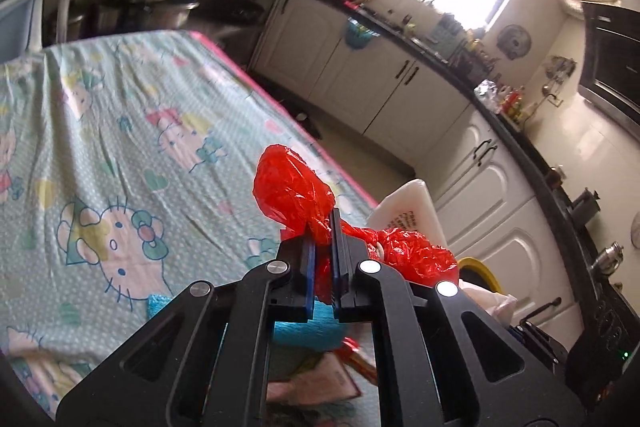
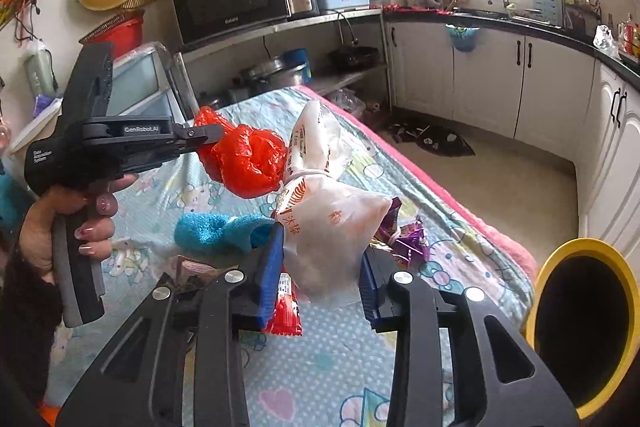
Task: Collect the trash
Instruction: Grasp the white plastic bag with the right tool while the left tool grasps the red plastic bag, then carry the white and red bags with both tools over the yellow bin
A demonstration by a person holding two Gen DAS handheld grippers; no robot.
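My left gripper (image 1: 323, 231) is shut on the neck of a crumpled red plastic bag (image 1: 292, 187), lifted off the table. In the right wrist view the same gripper (image 2: 212, 135), held by a hand, carries the red bag (image 2: 244, 159) above the tablecloth. My right gripper (image 2: 320, 267) is shut on a white printed plastic bag (image 2: 328, 239), its blue pads pressing both sides. This white bag (image 1: 412, 211) shows just right of the red one. A yellow-rimmed bin (image 2: 560, 267) stands at the table's right edge.
On the cartoon-cat tablecloth (image 2: 340, 367) lie a blue fuzzy cloth (image 2: 216, 231), a red wrapper (image 2: 286, 315), purple wrappers (image 2: 404, 231) and a pink packet (image 1: 320, 379). White cabinets (image 2: 488, 83) line the right side. Dark litter (image 2: 436, 143) lies on the floor.
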